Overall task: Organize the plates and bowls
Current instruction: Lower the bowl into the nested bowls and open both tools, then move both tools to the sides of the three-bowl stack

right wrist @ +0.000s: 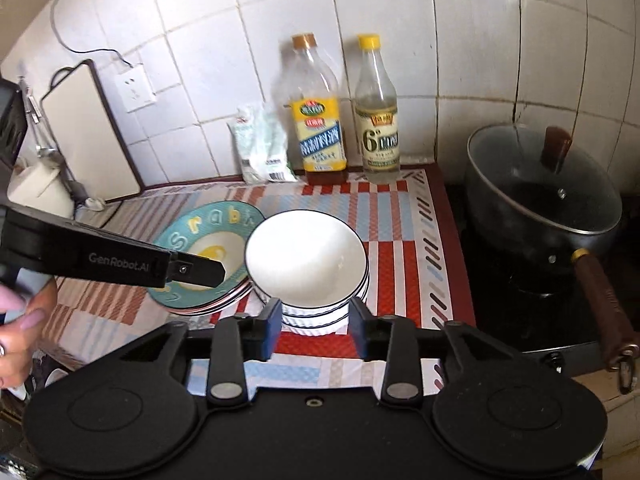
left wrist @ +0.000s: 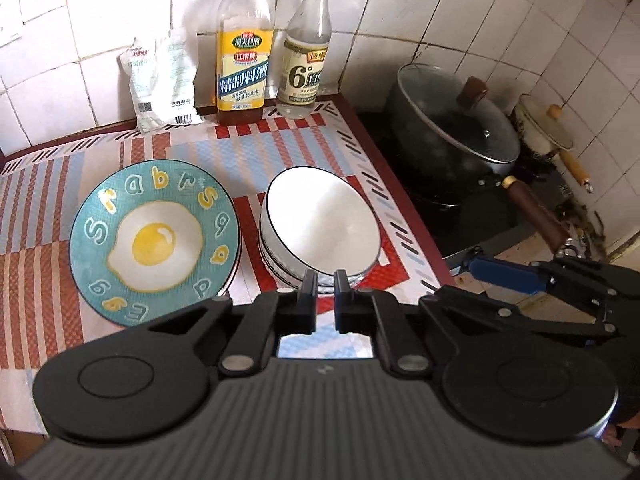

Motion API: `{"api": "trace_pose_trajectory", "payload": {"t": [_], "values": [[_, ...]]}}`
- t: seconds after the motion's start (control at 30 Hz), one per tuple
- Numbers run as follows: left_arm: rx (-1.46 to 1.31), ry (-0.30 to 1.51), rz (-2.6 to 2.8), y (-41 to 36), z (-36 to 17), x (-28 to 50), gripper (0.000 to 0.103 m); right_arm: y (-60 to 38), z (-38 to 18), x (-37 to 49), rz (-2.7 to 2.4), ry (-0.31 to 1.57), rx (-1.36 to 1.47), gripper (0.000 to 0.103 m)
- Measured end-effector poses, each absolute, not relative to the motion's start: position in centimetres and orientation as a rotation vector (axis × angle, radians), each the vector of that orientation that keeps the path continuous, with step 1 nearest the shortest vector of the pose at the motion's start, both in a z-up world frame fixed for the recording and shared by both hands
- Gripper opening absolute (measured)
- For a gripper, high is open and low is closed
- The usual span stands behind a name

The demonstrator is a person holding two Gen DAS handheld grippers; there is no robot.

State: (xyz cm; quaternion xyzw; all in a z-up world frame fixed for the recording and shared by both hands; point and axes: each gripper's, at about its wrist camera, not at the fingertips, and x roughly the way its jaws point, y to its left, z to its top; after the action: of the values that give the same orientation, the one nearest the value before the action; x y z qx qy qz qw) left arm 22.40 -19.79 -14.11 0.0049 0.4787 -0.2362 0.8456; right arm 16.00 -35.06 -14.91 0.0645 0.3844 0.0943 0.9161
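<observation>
While its two fingers stand nearly together with only a thin gap and nothing between them, the left gripper (left wrist: 324, 280) hangs over the near edge of the stack of white bowls (left wrist: 320, 220), apart from it. The right gripper (right wrist: 314, 312) is partly spread, its blue-padded fingers (right wrist: 273, 318) framing the near side of the same stack in the right wrist view, and whether the pads touch the bowls I cannot tell. These bowls have dark rims and sit nested on a striped red, blue and white mat (left wrist: 304, 148). Just beside them, to the left, lies the stack of plates (left wrist: 154, 236), the top one teal with a fried egg and letters painted on it; the two stacks sit very close. Behind them, against the tiled wall (right wrist: 400, 12), stand a cooking wine bottle (left wrist: 245, 60), a vinegar bottle (left wrist: 306, 52) and a white packet (left wrist: 162, 84). Right of the mat, a dark pot (left wrist: 452, 136) with a glass lid and a wooden handle sits on the stove. A cutting board (right wrist: 90, 136) leans on the wall at the far left.
</observation>
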Motion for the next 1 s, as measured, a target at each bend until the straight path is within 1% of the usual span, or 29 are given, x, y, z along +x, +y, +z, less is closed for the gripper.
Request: {"api": "trace_pose_trajectory", "payload": {"t": [0.2, 0.33, 0.43, 0.47, 0.5, 0.57, 0.67, 0.7, 0.77, 0.8, 0.87, 0.9, 0.93, 0.97, 1.0], "values": [[0.010, 1.000, -0.472, -19.0, -14.0, 20.6, 0.009, -35.5, -14.6, 14.2, 0.226, 0.773, 0.130, 0.048], [0.015, 1.011, -0.456, -18.6, -14.9, 19.9, 0.010, -35.9, -16.2, 13.7, 0.246, 0.784, 0.128, 0.053], [0.039, 0.974, -0.471, -18.6, -14.7, 18.7, 0.016, -36.4, -17.3, 13.2, 0.239, 0.782, 0.138, 0.053], [0.036, 0.959, -0.480, -18.5, -14.6, 18.3, 0.019, -36.6, -17.5, 13.1, 0.246, 0.776, 0.144, 0.055], [0.031, 0.944, -0.486, -18.5, -14.5, 18.0, 0.022, -36.7, -17.6, 12.9, 0.246, 0.764, 0.142, 0.057], [0.016, 0.913, -0.496, -18.5, -14.7, 17.5, 0.027, -36.6, -17.9, 12.4, 0.249, 0.736, 0.116, 0.066], [-0.025, 0.873, -0.514, -18.5, -15.2, 17.1, 0.038, -36.3, -18.7, 11.9, 0.256, 0.713, 0.060, 0.072], [-0.037, 0.869, -0.513, -18.5, -15.5, 17.0, 0.042, -36.2, -19.1, 11.9, 0.260, 0.715, 0.051, 0.073], [-0.055, 0.862, -0.505, -18.7, -16.1, 17.1, 0.044, -36.3, -20.0, 12.3, 0.257, 0.727, 0.040, 0.073], [-0.065, 0.862, -0.495, -18.7, -16.5, 17.3, 0.048, -36.3, -20.5, 12.4, 0.256, 0.725, 0.037, 0.073], [-0.097, 0.866, -0.471, -18.7, -17.2, 17.7, 0.052, -36.0, -21.5, 12.6, 0.250, 0.709, 0.018, 0.077], [-0.116, 0.866, -0.462, -18.6, -17.6, 17.9, 0.054, -35.8, -21.9, 12.7, 0.248, 0.699, 0.008, 0.080], [-0.136, 0.868, -0.456, -18.6, -17.9, 18.3, 0.056, -35.7, -22.4, 12.8, 0.249, 0.684, 0.001, 0.090], [-0.154, 0.875, -0.451, -18.5, -18.3, 18.7, 0.059, -35.6, -22.9, 12.8, 0.255, 0.659, -0.003, 0.097], [-0.172, 0.881, -0.448, -18.5, -18.7, 19.1, 0.060, -35.5, -23.6, 12.9, 0.261, 0.628, -0.006, 0.098]]}}
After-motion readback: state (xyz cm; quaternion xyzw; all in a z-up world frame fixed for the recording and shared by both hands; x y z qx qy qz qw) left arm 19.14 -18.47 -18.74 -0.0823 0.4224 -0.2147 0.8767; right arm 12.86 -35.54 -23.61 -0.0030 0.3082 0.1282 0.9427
